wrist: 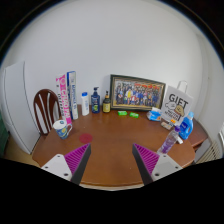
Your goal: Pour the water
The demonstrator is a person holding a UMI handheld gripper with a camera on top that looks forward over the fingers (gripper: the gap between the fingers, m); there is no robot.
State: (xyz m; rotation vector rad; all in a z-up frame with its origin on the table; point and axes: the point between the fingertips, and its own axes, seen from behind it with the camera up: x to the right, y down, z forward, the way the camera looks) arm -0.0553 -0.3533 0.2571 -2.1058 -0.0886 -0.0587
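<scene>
Claw (110, 160) at bottom centre is released, its pink pads (75, 157) spread over bare table (110, 135). Mug (62, 128) sits mid-left, contents unseen. Two bottles (100, 100) stand upper centre beside a picture (137, 93). Spray bottle (183, 127) stands right.

White wall (110, 40) behind; round wooden table (110, 145) in front; wooden chair (45, 108) beside table.
</scene>
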